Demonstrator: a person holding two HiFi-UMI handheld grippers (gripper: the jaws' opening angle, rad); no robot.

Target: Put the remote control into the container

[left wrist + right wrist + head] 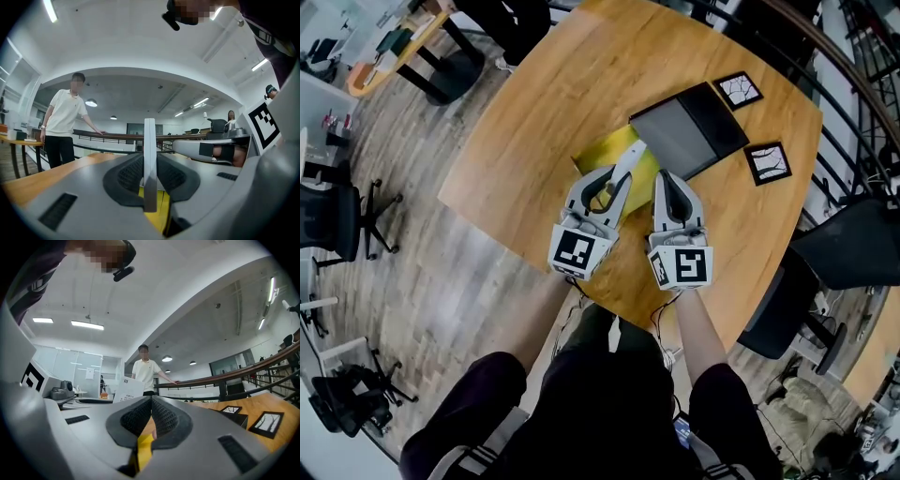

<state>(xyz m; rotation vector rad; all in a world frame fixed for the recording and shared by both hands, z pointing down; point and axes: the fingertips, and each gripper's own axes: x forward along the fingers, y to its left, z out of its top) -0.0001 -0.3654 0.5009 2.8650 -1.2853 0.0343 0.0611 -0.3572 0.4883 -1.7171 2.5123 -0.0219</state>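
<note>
Left fingers pinch 1 remote | right gripper closed | 1 container | 2 tiles

yellow item: largely covered under tips of left gripper and right gripper, kind unclear | remote control: edge-on between left jaws, faces unseen, lower end behind them | table: corner far ahead of grippers cut off
</note>
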